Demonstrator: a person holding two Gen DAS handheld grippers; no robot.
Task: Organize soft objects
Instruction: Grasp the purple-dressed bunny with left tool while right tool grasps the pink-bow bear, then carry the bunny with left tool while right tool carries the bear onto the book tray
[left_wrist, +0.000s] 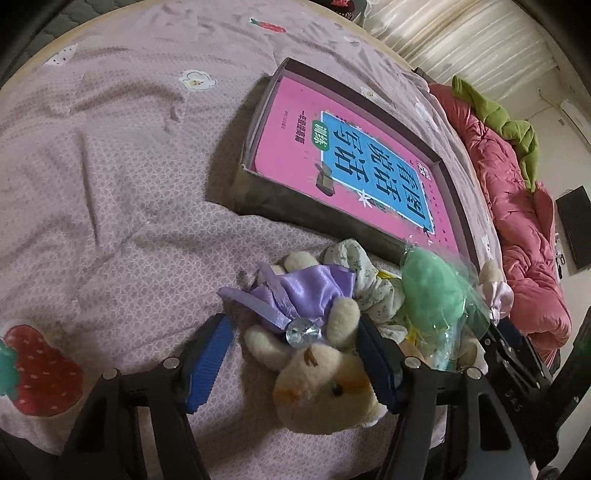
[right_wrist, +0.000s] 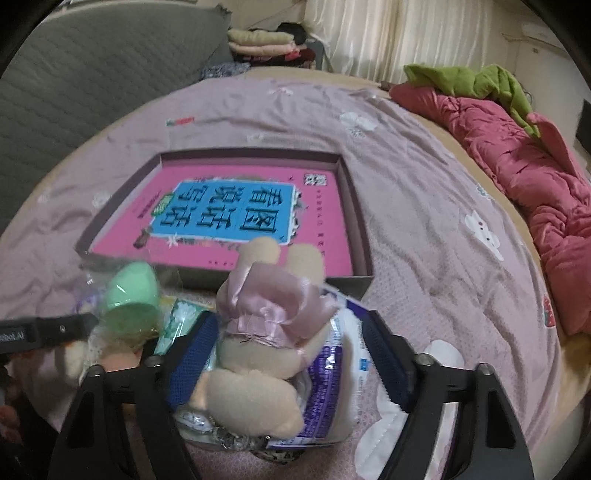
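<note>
A cream plush bunny in a purple satin dress (left_wrist: 306, 332) lies on the lilac bedspread (left_wrist: 110, 166). My left gripper (left_wrist: 295, 363) is open around it: the right pad touches its head, the left pad stands clear. Beside it lie a floral cloth toy (left_wrist: 373, 288), a green plush in clear wrap (left_wrist: 428, 291) (right_wrist: 133, 291) and a plush in a pink dress (left_wrist: 493, 284). That pink-dressed plush (right_wrist: 266, 332) rests on a white and purple packet (right_wrist: 328, 391) between the fingers of my right gripper (right_wrist: 291, 354), which is open.
Just beyond the toys sits a shallow grey box (left_wrist: 295, 210) (right_wrist: 354, 282) with a pink and blue book (left_wrist: 351, 147) (right_wrist: 229, 210) in it. A red quilt (right_wrist: 517, 158) and a green cloth (right_wrist: 469, 79) line the right side of the bed. A grey padded headboard (right_wrist: 92, 74) stands at the left.
</note>
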